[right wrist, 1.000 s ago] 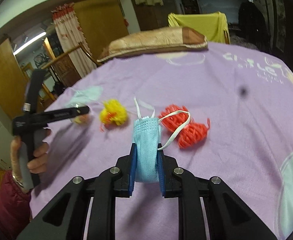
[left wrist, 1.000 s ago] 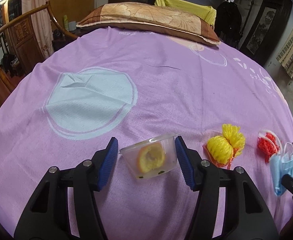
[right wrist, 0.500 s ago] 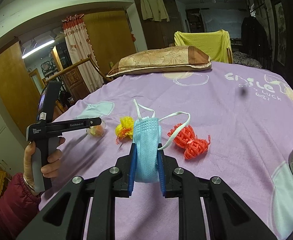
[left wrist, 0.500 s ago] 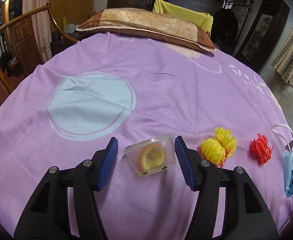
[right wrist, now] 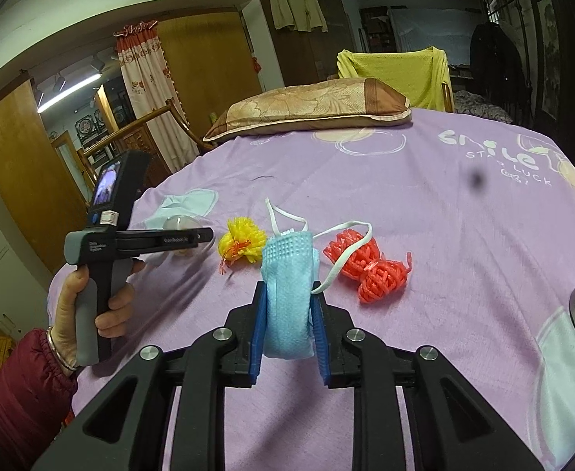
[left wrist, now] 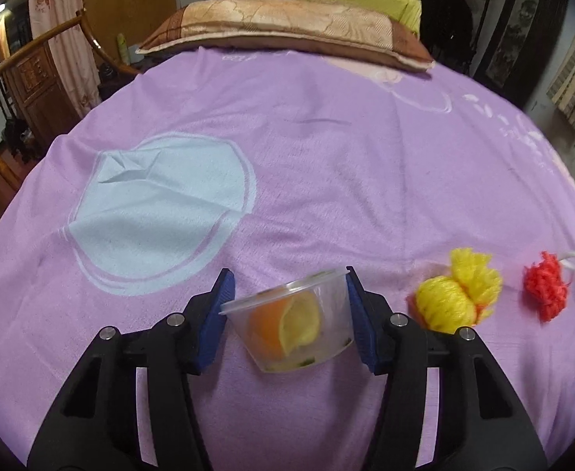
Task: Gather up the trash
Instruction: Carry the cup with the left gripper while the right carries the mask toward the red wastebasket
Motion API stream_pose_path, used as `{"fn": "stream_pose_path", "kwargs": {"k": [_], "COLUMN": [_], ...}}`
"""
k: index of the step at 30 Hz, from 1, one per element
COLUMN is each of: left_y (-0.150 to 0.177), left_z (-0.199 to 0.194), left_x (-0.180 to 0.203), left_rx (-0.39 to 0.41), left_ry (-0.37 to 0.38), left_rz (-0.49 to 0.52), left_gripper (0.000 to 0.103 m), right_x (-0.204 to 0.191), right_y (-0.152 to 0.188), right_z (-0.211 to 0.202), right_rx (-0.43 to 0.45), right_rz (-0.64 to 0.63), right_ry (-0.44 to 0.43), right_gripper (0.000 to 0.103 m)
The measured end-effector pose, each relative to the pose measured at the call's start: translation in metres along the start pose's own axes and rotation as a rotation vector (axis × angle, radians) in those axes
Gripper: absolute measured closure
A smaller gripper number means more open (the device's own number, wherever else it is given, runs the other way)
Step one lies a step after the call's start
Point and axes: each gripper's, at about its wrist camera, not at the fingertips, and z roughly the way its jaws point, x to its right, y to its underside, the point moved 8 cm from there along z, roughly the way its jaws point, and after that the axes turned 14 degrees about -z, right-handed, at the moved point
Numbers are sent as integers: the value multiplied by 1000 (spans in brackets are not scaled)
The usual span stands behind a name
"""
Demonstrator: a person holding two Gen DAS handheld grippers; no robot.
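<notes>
Purple bedsheet (left wrist: 326, 149) carries your trash. Your left tool (left wrist: 287, 314), just closing, brackets the tilted plastic cup (left wrist: 295, 325), both pads touching. Your right tool (right wrist: 287, 314), easing apart, pinches the blue face mask (right wrist: 287, 286).

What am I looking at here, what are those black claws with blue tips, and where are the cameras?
There is no robot. A person holds a squeeze-handle gripper in each hand; the left hand shows in the right wrist view. Each gripper carries a wide-angle camera that looks along its two blue-padded fingers, so there is one picture per gripper. Both look over a bed with a purple sheet. On it lie a yellow net and a red net. The left gripper has just been closing its jaws on a clear cup of fruit peel, with the pads at its rim. The right gripper holds a blue mask upright. Its jaws have just eased open slightly, with the mask between them.
</notes>
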Motion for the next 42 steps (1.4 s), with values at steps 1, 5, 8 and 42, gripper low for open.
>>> {"fn": "stream_pose_path", "kwargs": {"k": [1,5,8,42], "left_y": [-2,-5,-1,140], "left_z": [-7,-26,-38,-269], "left_x": [0,1,-5,-215], "left_rx": [27,77,80,312], "left_ry": [11,66,97,-46], "left_rz": [-2,-12,-37,-244], "left_gripper": [47,47,47,48], "right_x": [0,2,3,-155], "right_y": [0,-1,-1,-8], "right_z": [-1,0,1,-76], "right_rx": [1,5,4,159], "right_rz": [-1,8,16,-124], "right_ry": [1,3,0,-190], "right_gripper": [79,79,79,80]}}
